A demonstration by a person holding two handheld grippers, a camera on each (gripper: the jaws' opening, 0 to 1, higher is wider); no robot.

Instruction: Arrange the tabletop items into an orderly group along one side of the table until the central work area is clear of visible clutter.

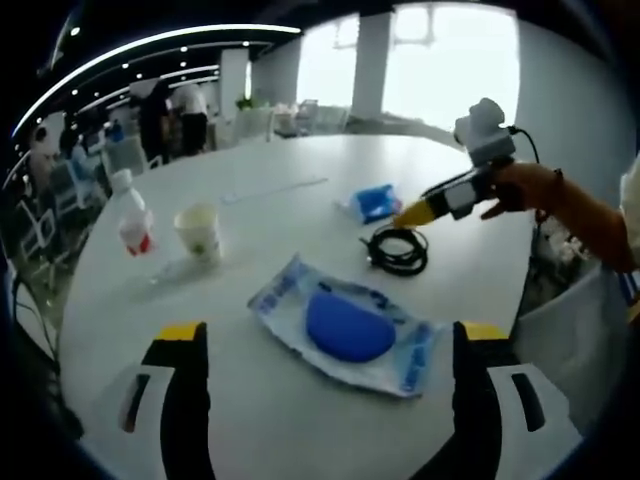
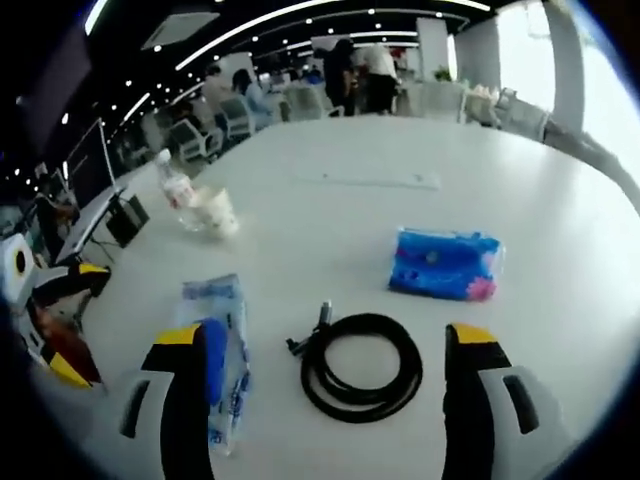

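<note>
Table (image 1: 300,430): white, round; items scattered over the centre.
Blue packet (image 1: 345,325): in clear wrap, flat, just beyond the left gripper (image 1: 325,345), jaws wide apart, empty.
Cable coil (image 2: 362,365): between the right gripper (image 2: 325,345)'s spread jaws, ungripped; advise pinching one side of the loop.
Small blue pack (image 2: 444,263): beyond the coil.
Cup (image 1: 198,231), bottle (image 1: 131,214): far left, together.

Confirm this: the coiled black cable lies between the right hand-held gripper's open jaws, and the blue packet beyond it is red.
One error: the packet beyond the coiled black cable is blue, not red, as the right gripper view shows. The rest holds: the cable lies between the right hand-held gripper's open jaws.
</note>
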